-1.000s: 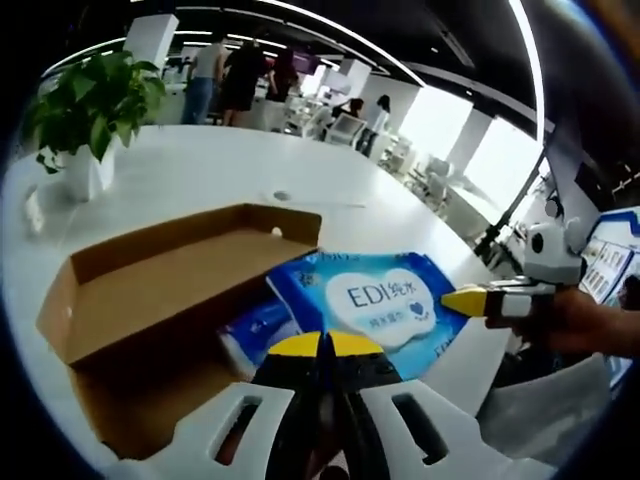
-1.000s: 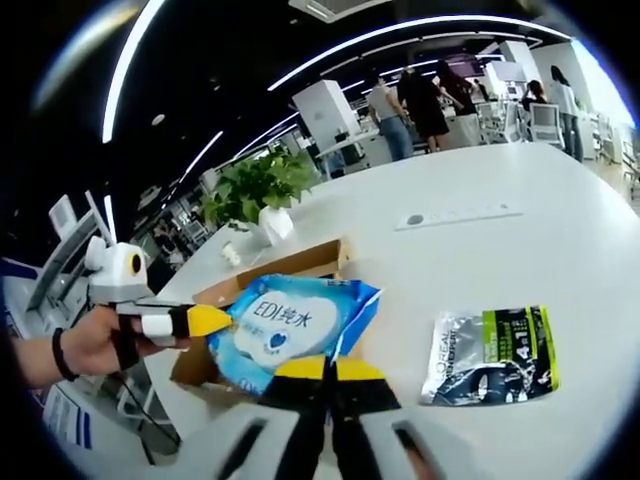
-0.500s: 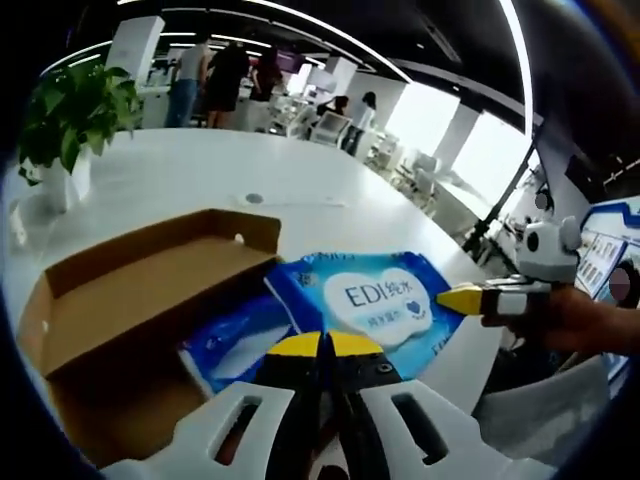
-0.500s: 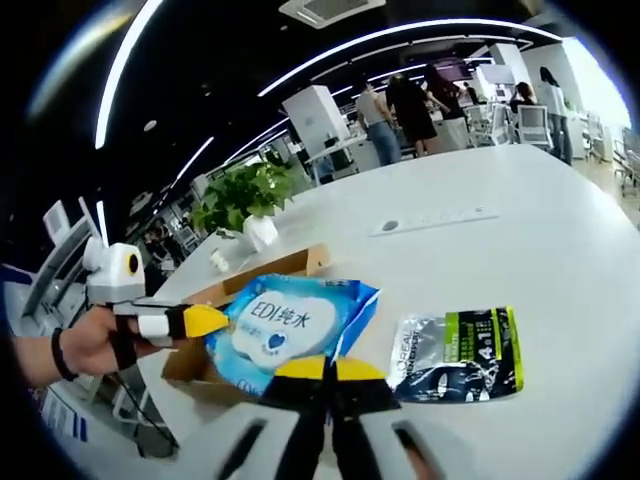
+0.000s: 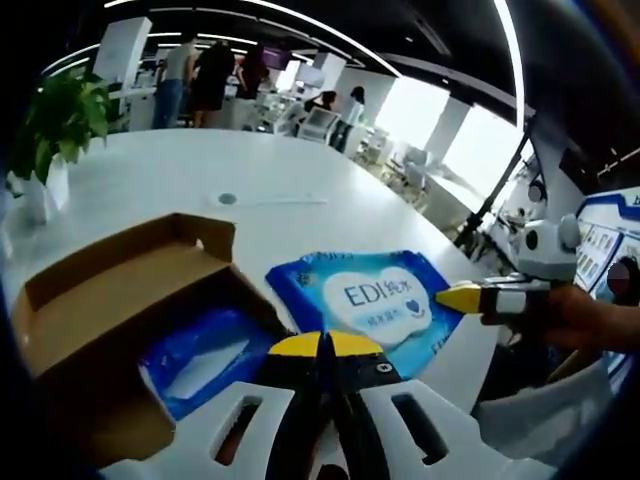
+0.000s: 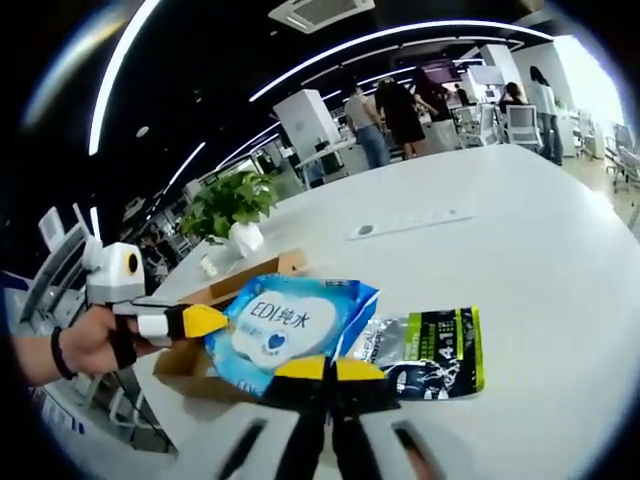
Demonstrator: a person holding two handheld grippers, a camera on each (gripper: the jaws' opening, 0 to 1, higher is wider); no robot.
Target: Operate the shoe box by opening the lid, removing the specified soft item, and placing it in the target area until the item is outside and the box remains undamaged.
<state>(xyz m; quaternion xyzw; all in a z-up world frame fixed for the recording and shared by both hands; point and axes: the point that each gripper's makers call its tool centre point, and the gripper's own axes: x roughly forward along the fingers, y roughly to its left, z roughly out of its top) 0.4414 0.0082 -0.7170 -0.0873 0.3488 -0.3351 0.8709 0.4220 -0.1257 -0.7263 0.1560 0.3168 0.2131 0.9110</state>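
I'm carrying the blue soft wet-wipes pack [image 5: 370, 305], pinched between my closed left gripper [image 5: 322, 345] and closed right gripper [image 6: 328, 368], farther clear of the open brown cardboard shoe box [image 5: 95, 310], now overlapping the silver-green sachet [image 6: 432, 350] on the white table [image 6: 540, 230].

The soft blue wipes pack [image 5: 375, 305] carries a white cloud-shaped label with blue lettering and a small blue heart, and the open cardboard shoe box [image 5: 110, 300] is plain brown with another blue pack [image 5: 200, 360] inside. The flat sachet [image 6: 425, 350] is silver-grey and black with a lime-green band, lying on a glossy white table [image 6: 520, 230]. Both grippers [image 5: 322, 345] [image 6: 325, 368] have yellow tips on black jaws with white bodies.
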